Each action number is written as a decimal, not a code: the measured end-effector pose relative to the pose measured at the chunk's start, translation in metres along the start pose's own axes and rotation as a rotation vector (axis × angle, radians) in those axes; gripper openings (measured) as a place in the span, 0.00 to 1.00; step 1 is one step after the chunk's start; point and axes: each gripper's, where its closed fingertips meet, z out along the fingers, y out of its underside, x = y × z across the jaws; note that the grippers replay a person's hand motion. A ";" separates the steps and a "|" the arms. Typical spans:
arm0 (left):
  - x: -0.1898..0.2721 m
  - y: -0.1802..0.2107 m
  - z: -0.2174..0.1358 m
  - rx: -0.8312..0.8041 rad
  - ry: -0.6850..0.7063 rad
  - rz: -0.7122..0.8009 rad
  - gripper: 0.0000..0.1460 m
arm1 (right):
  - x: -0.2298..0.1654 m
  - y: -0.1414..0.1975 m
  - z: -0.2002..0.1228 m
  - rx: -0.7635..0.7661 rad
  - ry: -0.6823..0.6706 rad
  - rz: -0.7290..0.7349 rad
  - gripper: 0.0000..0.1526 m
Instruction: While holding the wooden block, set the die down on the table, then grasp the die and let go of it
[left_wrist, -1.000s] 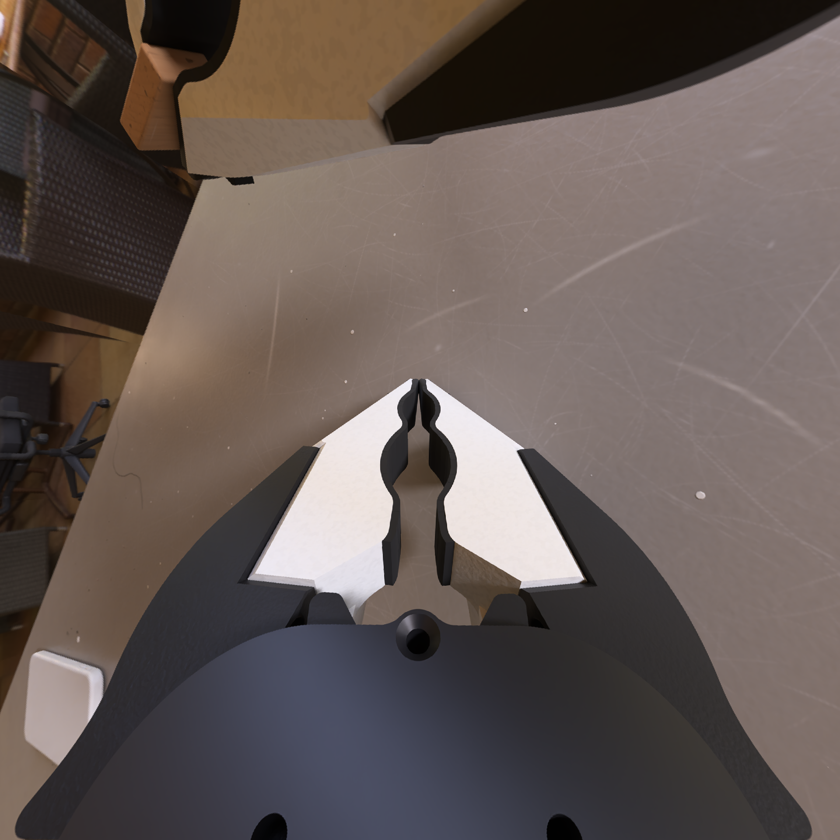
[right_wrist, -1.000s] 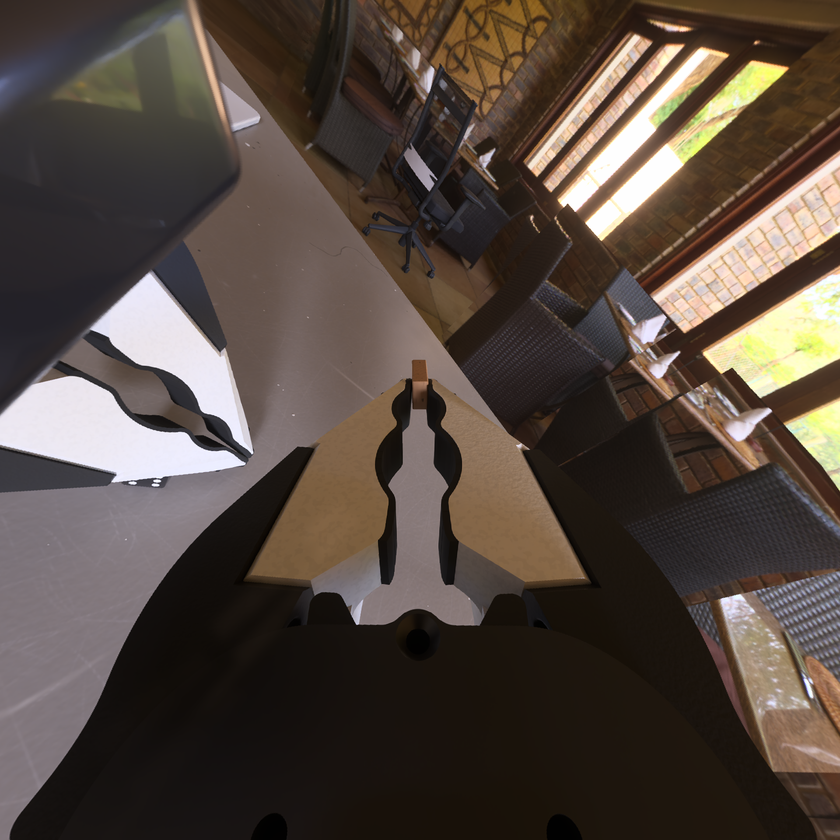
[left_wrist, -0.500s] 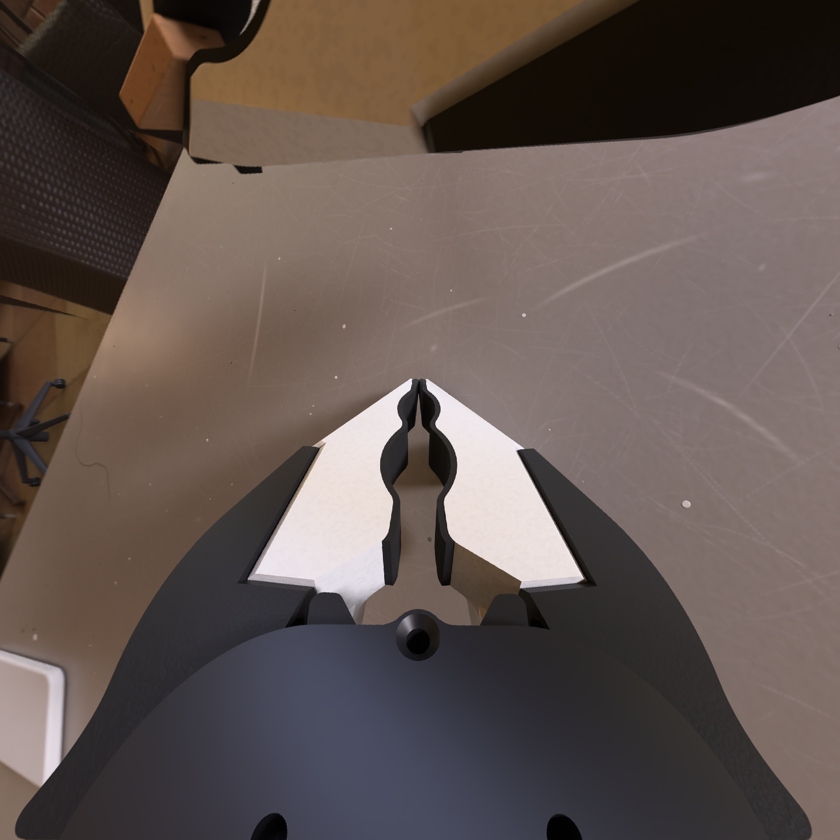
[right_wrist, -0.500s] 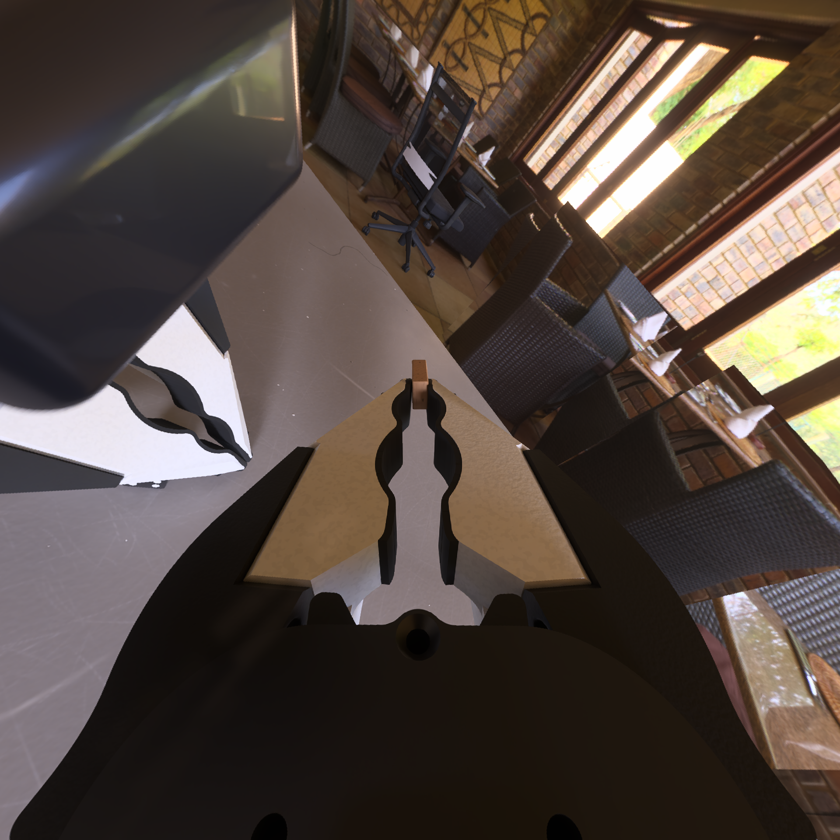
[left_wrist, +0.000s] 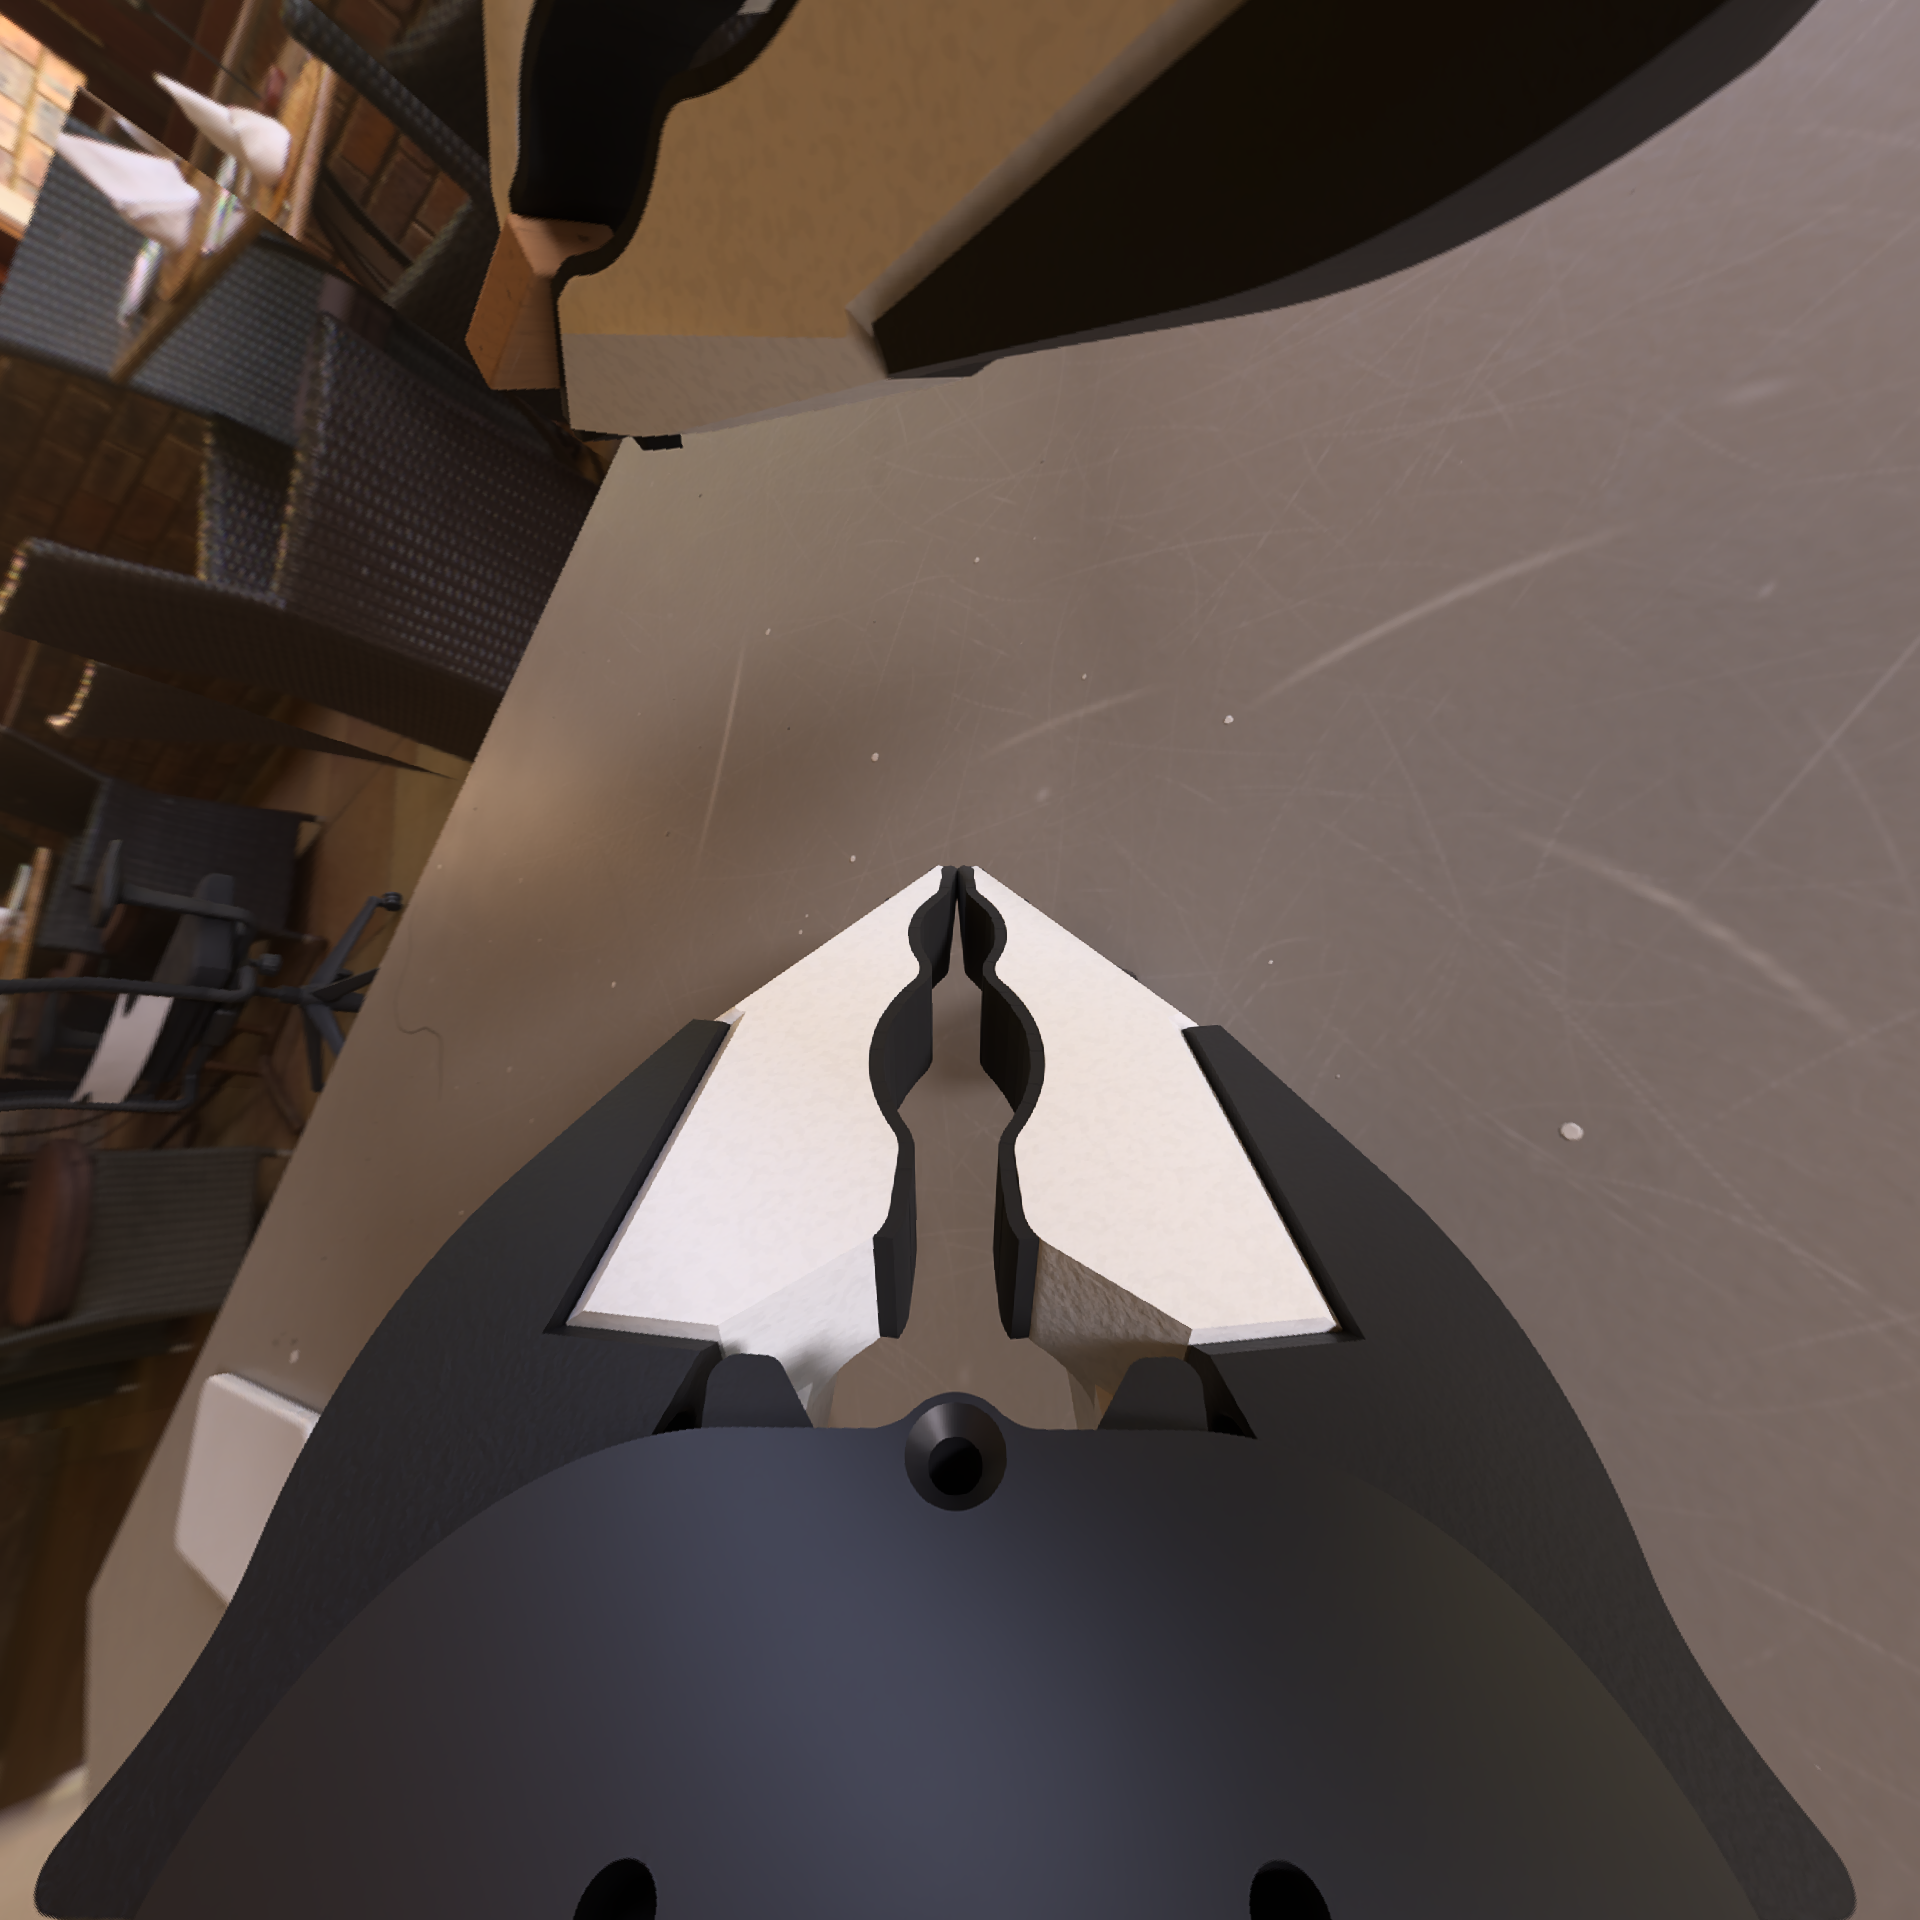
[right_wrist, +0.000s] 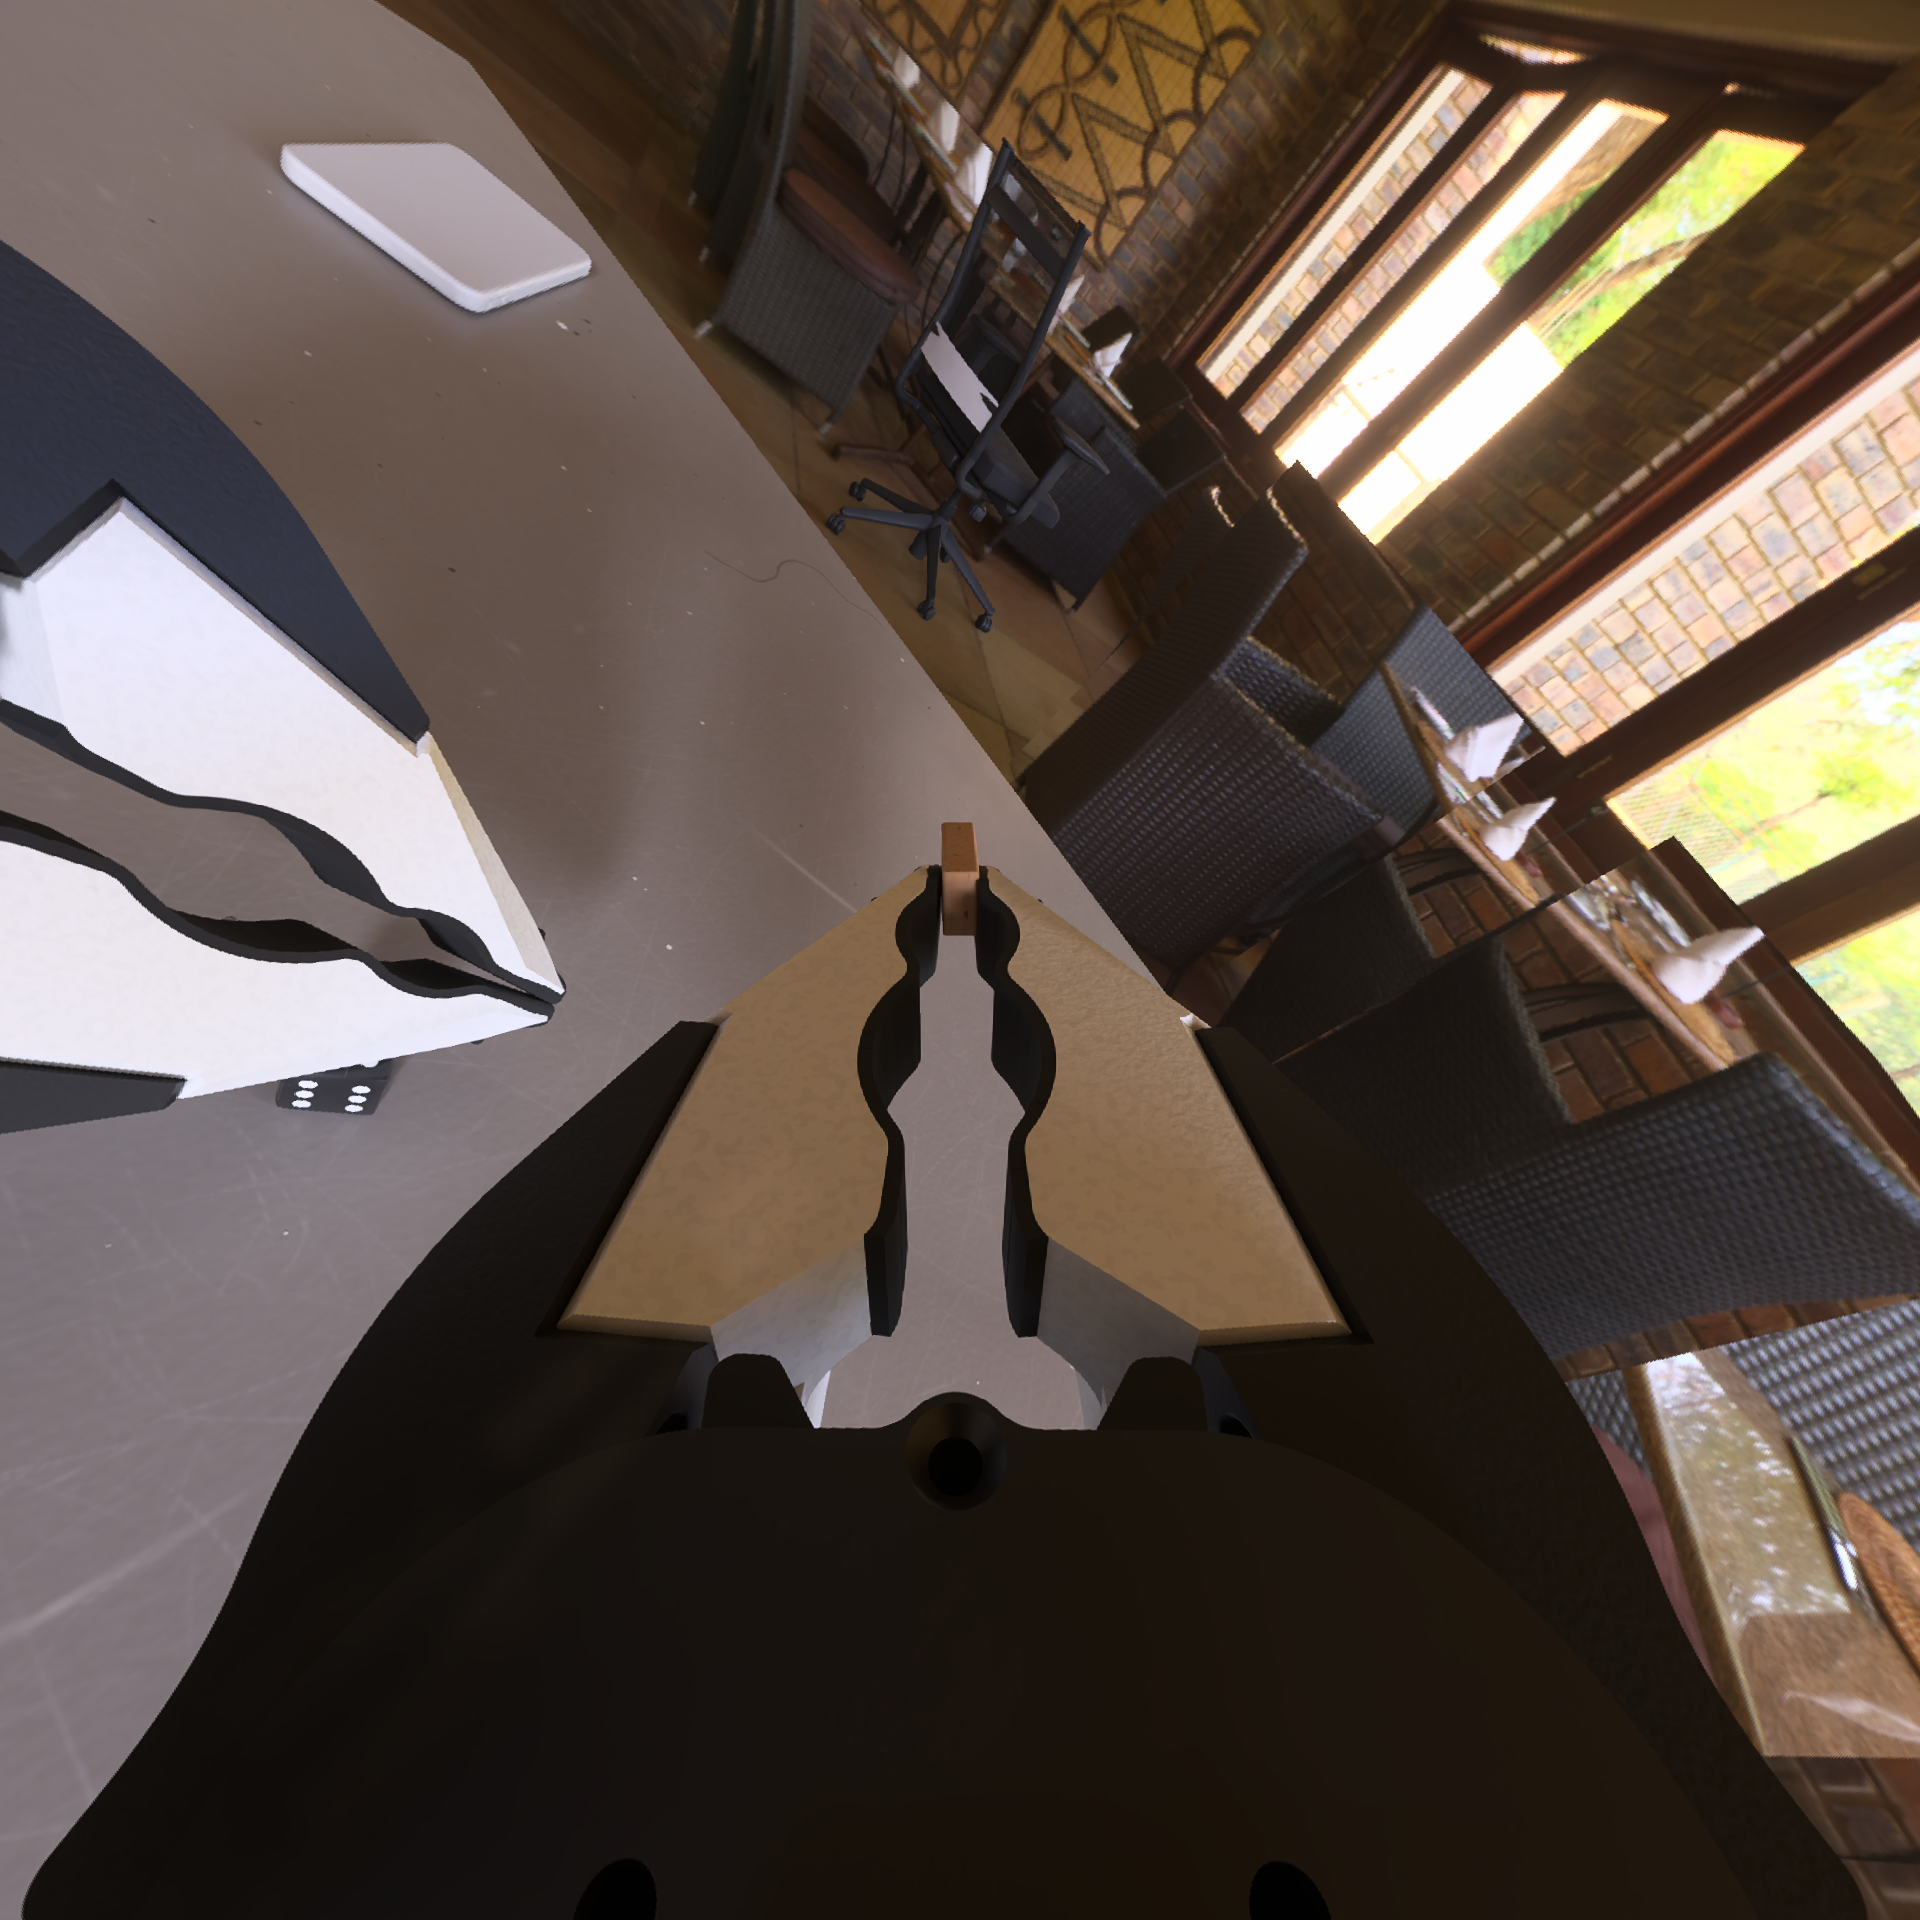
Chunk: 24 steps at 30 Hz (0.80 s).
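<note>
I read the left gripper (left_wrist: 954, 878) as closed to a hairline with nothing between its white fingers (left_wrist: 790, 1122); the tips meet over bare table (left_wrist: 1351, 727) and point toward 12 o'clock in its own view, angled down at the surface. From the right wrist view the same gripper (right_wrist: 545, 992) enters from 9 o'clock, lying low and tilted across the table, tips toward 3 o'clock.

The die (right_wrist: 335, 1093), black with white pips, sits on the table directly under those tips, partly hidden by the lower finger. I cannot tell whether the finger touches it. In the left wrist view only a dark sliver at 11 o'clock shows near the other gripper's edge; I cannot confirm what it is.

The right gripper (right_wrist: 958, 883) is narrowed onto the wooden block (right_wrist: 958, 878), pinched at the very tips, the block standing out past them. In the left view that block (left_wrist: 520, 312) appears at 11 o'clock beyond the table edge.

A white flat pad (right_wrist: 436, 223) lies at 11 o'clock, well apart.
</note>
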 end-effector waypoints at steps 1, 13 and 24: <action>0.001 -0.001 0.000 0.007 0.011 -0.014 0.00 | 0.000 0.000 0.000 0.000 0.000 0.001 0.03; 0.006 0.006 0.013 -0.048 0.089 -0.001 0.00 | 0.001 0.001 0.000 0.000 0.001 0.015 0.03; 0.007 0.004 0.019 -0.049 0.128 0.033 0.00 | 0.002 0.003 0.001 -0.006 0.009 0.029 0.03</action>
